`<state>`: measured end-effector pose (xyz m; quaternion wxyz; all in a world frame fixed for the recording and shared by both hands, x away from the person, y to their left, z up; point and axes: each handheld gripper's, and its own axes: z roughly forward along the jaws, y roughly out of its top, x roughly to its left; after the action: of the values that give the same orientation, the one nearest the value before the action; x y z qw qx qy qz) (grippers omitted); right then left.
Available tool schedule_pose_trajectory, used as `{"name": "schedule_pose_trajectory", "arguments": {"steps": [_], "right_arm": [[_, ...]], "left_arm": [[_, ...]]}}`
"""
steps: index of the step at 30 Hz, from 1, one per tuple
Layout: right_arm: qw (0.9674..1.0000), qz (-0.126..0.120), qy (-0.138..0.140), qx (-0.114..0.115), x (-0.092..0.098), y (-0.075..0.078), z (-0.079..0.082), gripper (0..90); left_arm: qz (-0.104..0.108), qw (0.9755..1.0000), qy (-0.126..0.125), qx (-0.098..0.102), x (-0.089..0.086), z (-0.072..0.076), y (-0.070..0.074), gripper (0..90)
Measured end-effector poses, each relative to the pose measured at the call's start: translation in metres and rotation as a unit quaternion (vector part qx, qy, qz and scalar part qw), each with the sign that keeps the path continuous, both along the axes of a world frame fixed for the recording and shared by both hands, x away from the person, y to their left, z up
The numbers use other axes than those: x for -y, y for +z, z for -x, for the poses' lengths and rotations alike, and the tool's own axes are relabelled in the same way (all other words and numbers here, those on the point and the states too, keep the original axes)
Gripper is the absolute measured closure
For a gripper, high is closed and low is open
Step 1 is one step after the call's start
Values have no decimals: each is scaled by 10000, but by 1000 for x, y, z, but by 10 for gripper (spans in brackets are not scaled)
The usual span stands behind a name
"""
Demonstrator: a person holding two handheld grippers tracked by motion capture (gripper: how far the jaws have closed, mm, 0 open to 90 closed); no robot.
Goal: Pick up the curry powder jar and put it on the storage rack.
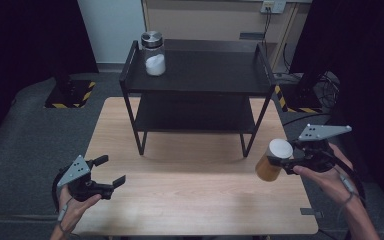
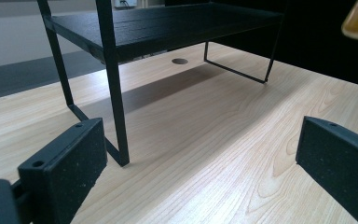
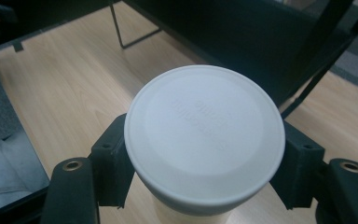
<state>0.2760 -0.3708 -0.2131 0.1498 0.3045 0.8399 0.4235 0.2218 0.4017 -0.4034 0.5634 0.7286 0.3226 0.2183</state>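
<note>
1. White lid (image 3: 204, 135) of the amber jar (image 1: 272, 161) sits closest to the lens, with the right gripper (image 1: 291, 161) pinching the jar just under it, off the table (image 1: 190, 200) by the black shelf rack's (image 1: 196, 75) right front leg.
2. Jar looks tilted, so it could slip if the pinch is shallow.
3. Swinging it in could clip the rack's top rail.
4. Left gripper (image 1: 114, 172) hovers with jaws spread, near the rack's left front leg, so no backup catch.
5. Salt jar (image 1: 153, 53) on the rack's top left corner might get bumped.
</note>
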Motion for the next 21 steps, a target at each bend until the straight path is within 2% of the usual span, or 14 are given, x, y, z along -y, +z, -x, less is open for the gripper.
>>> {"name": "schedule_pose_trajectory", "arguments": {"steps": [5, 9, 14, 21], "right_arm": [[9998, -86, 192, 6, -4, 26, -11, 339], [9995, -10, 308, 21, -15, 46, -19, 340], [9992, -6, 399, 5, -27, 63, -28, 339], [9984, -185, 538, -70, -36, 83, -41, 340]], "left_arm": [[-8, 10000, -20, -16, 0, -1, 0, 6], [-12, 10000, -32, -13, 0, -2, 0, 6], [0, 10000, -29, -12, -1, -1, 0, 6], [-33, 10000, -45, -18, 1, -2, 0, 6]]}}
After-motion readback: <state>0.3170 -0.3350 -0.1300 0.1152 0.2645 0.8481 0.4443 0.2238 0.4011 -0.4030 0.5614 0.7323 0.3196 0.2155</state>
